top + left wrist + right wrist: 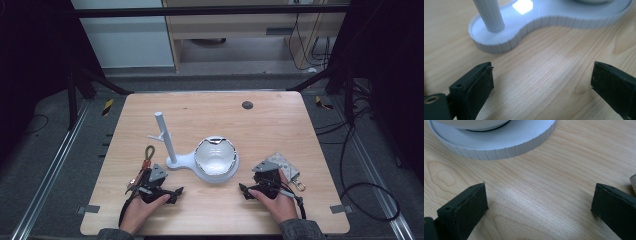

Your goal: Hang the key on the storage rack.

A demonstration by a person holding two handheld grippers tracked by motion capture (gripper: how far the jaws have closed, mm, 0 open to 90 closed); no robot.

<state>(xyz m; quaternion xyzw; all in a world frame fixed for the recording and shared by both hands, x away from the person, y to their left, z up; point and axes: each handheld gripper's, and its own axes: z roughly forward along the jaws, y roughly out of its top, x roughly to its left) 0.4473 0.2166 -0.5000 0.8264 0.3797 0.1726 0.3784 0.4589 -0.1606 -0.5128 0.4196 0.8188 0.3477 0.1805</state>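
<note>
- Two hand-held grippers rest on a light wooden table (pixel 280 125), one in each of a person's hands, near the table's front edge.
- Left hand-held gripper (pixel 172 192) lies in front of a white stand, its jaws spread wide with bare wood between them; its own view shows the two black pads (pixel 480 85) well apart and gripping nothing.
- Right hand-held gripper (pixel 246 190) sits at the other side of the stand, jaws likewise wide open over bare wood, its pads (pixel 469 205) clamping nothing.
- White stand (pixel 187 161) stands at mid-table: a peanut-shaped ribbed base, an upright ridged post (pixel 165 135) with a short side peg, and a white bowl (pixel 215 155) seated on the wider end of the base.
- From the left gripper view, the foot of the post and the ribbed rim of the base (pixel 499 46) lie just ahead of the jaws, apart from them.
- From the right gripper view, the round end of the base (pixel 499 150) with the bowl's underside lies ahead of the jaws, not touching them.
- Key ring with an olive loop and reddish strap (pixel 148 156) lies on the table just beyond the left hand-held gripper.
- Grey patterned key pouch with a metal clasp (pixel 286 167) lies beside the right hand-held gripper, toward the table's right edge.
</note>
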